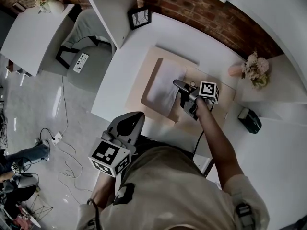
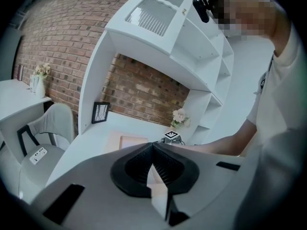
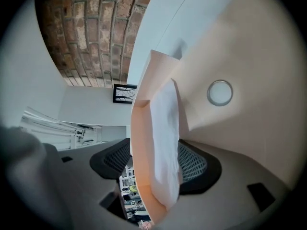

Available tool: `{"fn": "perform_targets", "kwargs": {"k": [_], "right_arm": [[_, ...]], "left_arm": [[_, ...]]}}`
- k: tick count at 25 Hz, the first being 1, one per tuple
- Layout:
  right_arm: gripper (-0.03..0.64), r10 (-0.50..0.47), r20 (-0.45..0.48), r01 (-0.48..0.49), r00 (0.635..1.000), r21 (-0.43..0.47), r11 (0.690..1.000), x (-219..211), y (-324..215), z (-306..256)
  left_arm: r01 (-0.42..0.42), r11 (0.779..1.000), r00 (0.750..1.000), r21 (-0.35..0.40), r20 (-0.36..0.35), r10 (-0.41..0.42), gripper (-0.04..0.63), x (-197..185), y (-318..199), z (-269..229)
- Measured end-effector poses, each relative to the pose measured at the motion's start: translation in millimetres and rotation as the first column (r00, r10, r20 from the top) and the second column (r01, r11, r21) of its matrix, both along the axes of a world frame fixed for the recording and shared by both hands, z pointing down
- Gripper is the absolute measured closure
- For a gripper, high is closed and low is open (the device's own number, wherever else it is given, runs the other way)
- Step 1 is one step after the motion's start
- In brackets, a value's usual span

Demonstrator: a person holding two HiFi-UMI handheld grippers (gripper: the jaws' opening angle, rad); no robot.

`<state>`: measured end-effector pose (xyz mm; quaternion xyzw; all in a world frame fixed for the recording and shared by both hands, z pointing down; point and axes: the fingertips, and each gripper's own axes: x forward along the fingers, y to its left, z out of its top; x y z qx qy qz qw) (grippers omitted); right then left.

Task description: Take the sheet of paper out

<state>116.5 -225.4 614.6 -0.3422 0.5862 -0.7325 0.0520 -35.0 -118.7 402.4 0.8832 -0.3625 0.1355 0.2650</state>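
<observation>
White desk against a brick wall

A broad beige mat (image 1: 139, 87) lies flat on the middle of the white desk (image 1: 112, 83). A small black picture frame (image 1: 139, 17) stands at the back edge. A bunch of pale flowers (image 1: 256, 70) stands at the right, with a black device (image 1: 249, 120) nearer the front.

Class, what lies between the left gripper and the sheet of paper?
Head view: only a white desk strip and the beige folder's border separate left gripper from sheet of paper.
</observation>
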Motion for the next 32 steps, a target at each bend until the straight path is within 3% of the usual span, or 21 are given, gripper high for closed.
{"fn": "perform_targets", "kwargs": {"k": [6, 10, 18, 24, 27, 32], "right_arm": [[0.301, -0.007, 0.048, 0.004, 0.999, 0.068, 0.998, -12, -8, -14], [0.301, -0.026, 0.028, 0.023, 0.999, 0.102, 0.995, -9, -7, -19], [0.302, -0.075, 0.065, 0.058, 0.995, 0.232, 0.971, -2, -12, -28], [0.356, -0.111, 0.253, 0.021, 0.961, 0.332, 0.943, -12, -16, -54], [0.356, -0.166, 0.216, 0.084, 0.962, 0.346, 0.935, -20, -11, -51], [0.356, -0.122, 0.073, 0.092, 0.99, 0.332, 0.939, -16, -19, -32]], "left_arm": [[0.004, 1.0, 1.0, 0.002, -0.004, -0.004, 0.58, -5, 0, 1], [0.012, 1.0, 1.0, 0.002, -0.008, -0.012, 0.58, -8, 0, 1], [0.0, 1.0, 1.0, -0.001, -0.009, 0.0, 0.58, -8, -4, 2], [0.0, 1.0, 1.0, -0.011, -0.003, 0.0, 0.58, -6, -7, 5], [0.002, 1.0, 1.0, -0.021, 0.0, -0.002, 0.58, -7, -9, 7], [-0.003, 1.0, 1.0, -0.023, -0.003, 0.003, 0.58, -5, -9, 9]]}}
